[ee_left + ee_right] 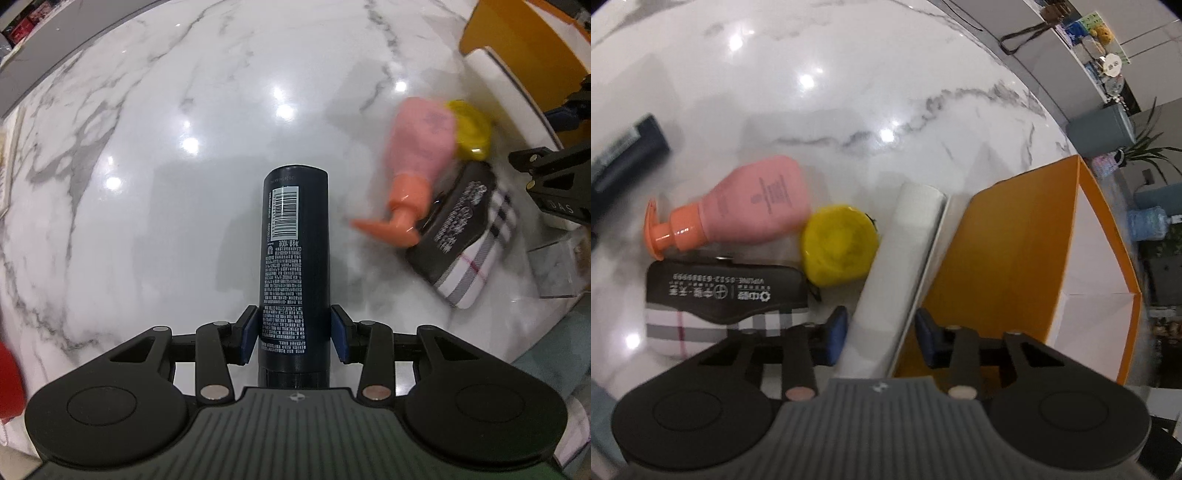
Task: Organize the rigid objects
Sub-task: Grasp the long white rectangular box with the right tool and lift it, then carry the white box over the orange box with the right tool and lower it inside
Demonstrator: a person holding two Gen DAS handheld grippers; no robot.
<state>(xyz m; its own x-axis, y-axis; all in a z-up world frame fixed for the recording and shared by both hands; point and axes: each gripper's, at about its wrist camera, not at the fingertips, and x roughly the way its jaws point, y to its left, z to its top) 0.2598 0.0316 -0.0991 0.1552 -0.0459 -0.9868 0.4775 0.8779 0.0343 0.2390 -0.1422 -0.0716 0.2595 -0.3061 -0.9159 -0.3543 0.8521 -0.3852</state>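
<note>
Motion blur smears pink bottle beside plaid case.

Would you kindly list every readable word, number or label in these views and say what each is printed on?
"VIPLINE:0512-63889999", upside down, on the black case.
"100", near the barcode on the dark blue tube.
"DAS", on the right gripper.
Remaining print on the tube, case and pink pump bottle: too small or blurred.

Both wrist views look down closely, sharing the somewhat blurred pink bottle.
</note>
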